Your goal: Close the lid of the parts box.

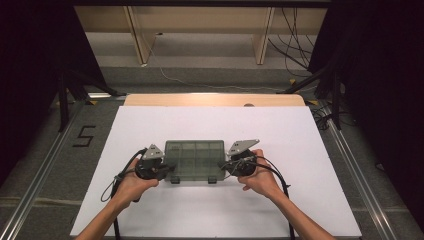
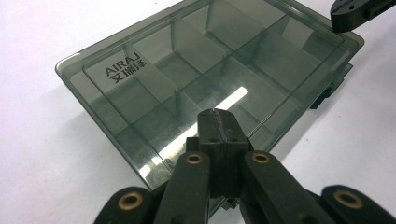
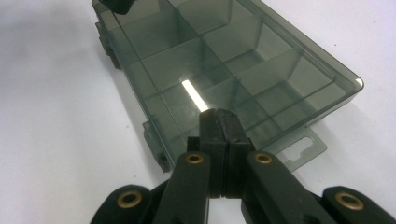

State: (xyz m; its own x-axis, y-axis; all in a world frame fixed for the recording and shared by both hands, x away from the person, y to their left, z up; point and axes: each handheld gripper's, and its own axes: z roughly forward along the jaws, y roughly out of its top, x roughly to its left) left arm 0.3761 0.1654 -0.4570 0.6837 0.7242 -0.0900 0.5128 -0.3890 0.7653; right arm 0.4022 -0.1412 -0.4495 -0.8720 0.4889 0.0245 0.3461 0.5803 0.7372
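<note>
the high view hangs above the person's side of the table and looks forward and down, far enough back to take in both tongs. the left gripper carries a camera close behind its closed jaws, facing across the smoky compartment box toward the right gripper. the right gripper's camera sits just as near, facing back over the same box. all three views share it.
</note>
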